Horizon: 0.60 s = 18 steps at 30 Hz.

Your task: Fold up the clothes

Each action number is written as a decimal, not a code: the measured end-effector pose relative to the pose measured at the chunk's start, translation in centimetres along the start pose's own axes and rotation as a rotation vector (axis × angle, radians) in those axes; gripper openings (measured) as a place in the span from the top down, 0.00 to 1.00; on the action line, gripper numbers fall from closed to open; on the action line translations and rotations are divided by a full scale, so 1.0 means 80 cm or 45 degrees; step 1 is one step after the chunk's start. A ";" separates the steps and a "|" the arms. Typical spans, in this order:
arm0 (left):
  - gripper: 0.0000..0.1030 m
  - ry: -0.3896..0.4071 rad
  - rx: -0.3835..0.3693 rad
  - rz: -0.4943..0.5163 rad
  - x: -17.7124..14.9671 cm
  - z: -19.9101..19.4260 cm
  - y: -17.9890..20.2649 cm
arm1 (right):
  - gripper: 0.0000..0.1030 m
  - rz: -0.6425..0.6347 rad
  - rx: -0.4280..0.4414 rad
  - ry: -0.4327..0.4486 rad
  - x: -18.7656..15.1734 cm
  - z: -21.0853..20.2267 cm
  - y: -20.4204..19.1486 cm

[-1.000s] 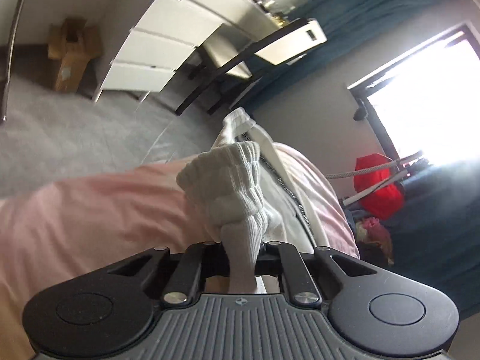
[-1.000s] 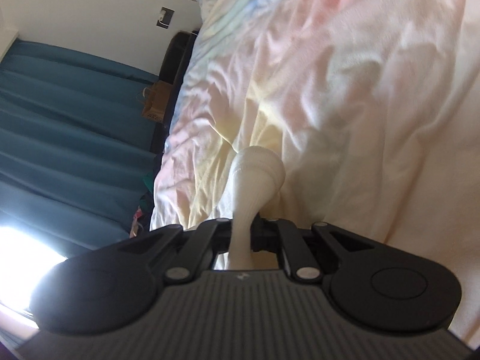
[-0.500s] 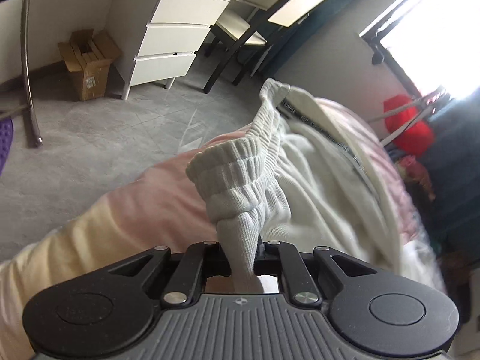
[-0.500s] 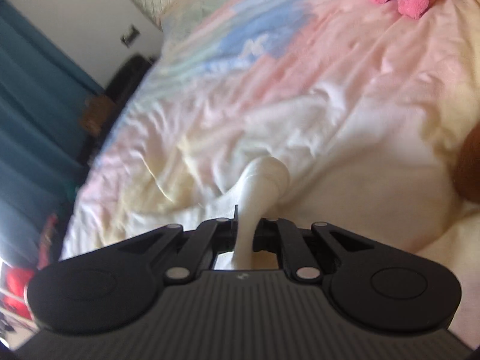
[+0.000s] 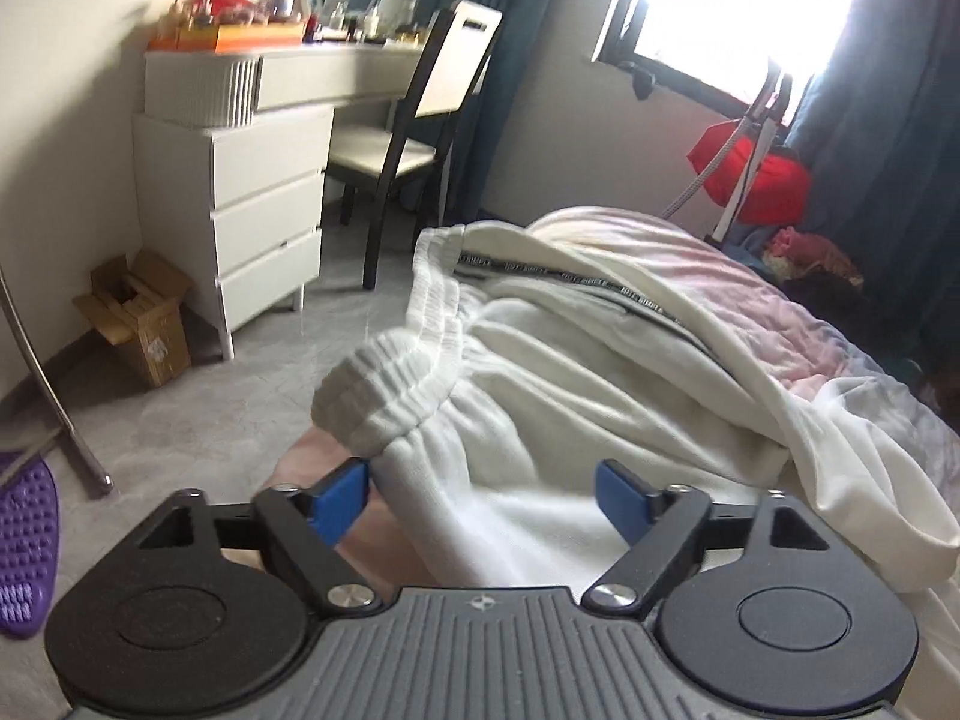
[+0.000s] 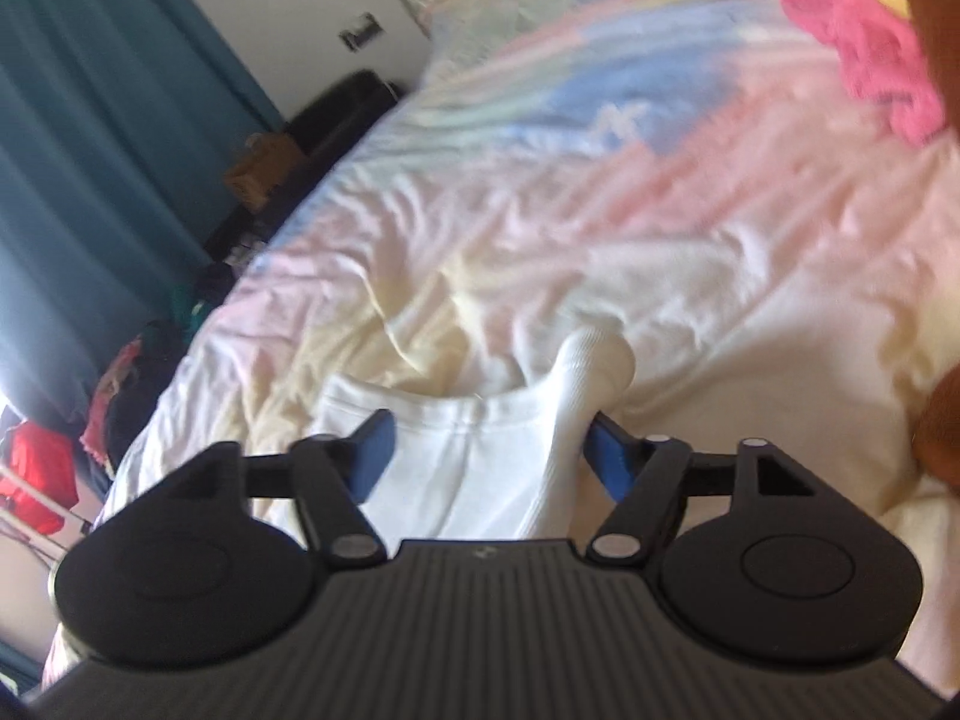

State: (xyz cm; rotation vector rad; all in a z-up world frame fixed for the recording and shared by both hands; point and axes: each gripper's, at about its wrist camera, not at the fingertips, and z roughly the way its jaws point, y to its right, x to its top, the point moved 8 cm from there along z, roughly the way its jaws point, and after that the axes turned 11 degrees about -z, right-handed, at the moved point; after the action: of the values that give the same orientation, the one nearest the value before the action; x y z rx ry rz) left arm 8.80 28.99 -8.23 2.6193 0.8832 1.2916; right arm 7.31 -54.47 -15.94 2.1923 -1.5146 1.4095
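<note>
White sweatpants (image 5: 576, 384) lie crumpled on the pastel bedspread (image 5: 708, 258) near the bed's edge, ribbed cuff (image 5: 384, 390) bunched at the near left, lettered drawstring tape along the waistband. My left gripper (image 5: 480, 495) is open, blue pads spread over the white fabric just below the cuff. In the right wrist view another part of the white garment (image 6: 480, 450) lies on the bedspread (image 6: 600, 210). My right gripper (image 6: 486, 450) is open with a ribbed fold (image 6: 594, 372) standing against the right pad.
A white drawer unit (image 5: 240, 204), desk and dark-framed chair (image 5: 414, 120) stand beyond the bed. A cardboard box (image 5: 138, 318) sits on the grey floor. A red bag (image 5: 750, 180) hangs by the window. A pink fluffy item (image 6: 852, 42) lies at the far right of the bed.
Both grippers have opened and let go of the white fabric they pinched. The garment has dropped onto the bed, and both views have swung level.
</note>
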 end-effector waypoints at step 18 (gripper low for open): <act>0.03 0.272 -0.443 0.400 -0.076 -0.133 0.246 | 0.25 -0.679 0.820 0.278 -0.056 -0.229 -0.200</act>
State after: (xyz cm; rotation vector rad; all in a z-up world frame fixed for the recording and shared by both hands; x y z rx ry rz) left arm 6.90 7.61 0.65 2.4366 0.2331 1.6488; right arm 8.38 -33.40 -3.06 2.3776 -0.3613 2.0063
